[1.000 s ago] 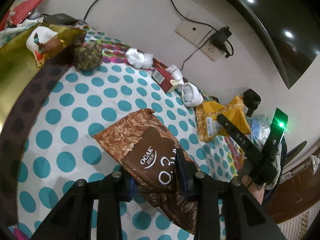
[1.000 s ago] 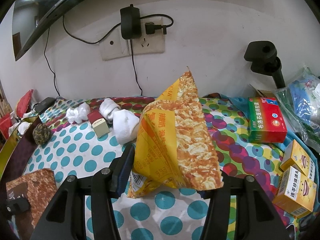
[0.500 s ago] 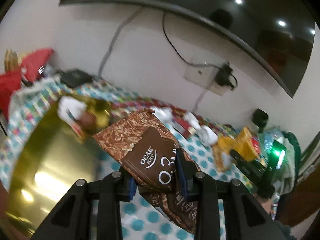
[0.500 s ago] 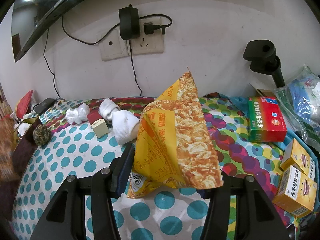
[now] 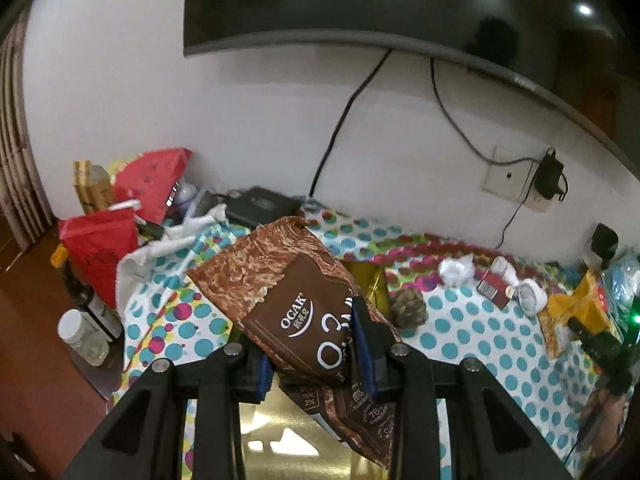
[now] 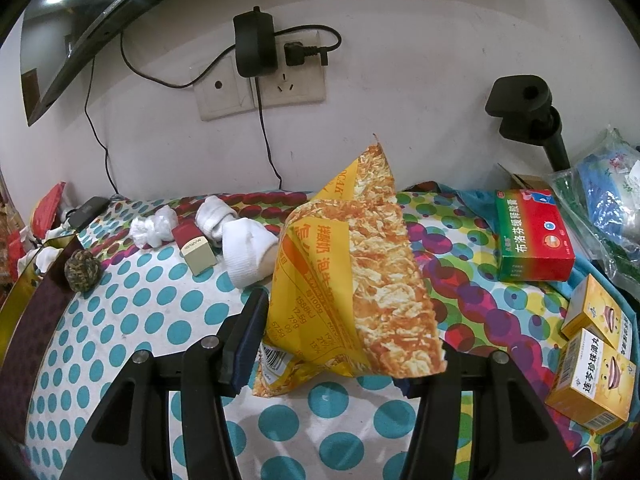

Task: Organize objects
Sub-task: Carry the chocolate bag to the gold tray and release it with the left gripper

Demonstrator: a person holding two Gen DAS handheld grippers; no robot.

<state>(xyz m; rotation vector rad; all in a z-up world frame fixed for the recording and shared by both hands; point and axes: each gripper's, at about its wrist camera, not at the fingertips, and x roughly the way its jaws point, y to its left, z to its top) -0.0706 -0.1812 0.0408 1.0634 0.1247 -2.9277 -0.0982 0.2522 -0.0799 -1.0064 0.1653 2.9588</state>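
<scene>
**Ana:** Left wrist view first: the left gripper [image 5: 316,350] has its fingers clamped on the brown OCAK packet [image 5: 296,300], which hangs in the air above the shiny gold box [image 5: 280,440] at the bottom of the picture. One dark woven ball [image 5: 408,309] sits beside the box's far corner, and a crumpled tissue [image 5: 454,271] and a red carton [image 5: 493,288] lie farther along the dotted tablecloth [image 5: 472,336].

**Ben:** And the right wrist view?

**Ana:** The right gripper [image 6: 348,344] is closed on the yellow snack packet [image 6: 352,276], held up over the cloth, well apart from the gold box at the far left edge. White rolled socks [image 6: 244,248] lie behind it; a green-and-red medicine box [image 6: 532,236] and two yellow boxes [image 6: 588,368] rest at the right.

**Ben:** So how far along?

**Ana:** Early, by the look of it. Both packets are lifted but neither is put away, and most of the clutter lies loose. The brown packet seems closest to going in.
</scene>
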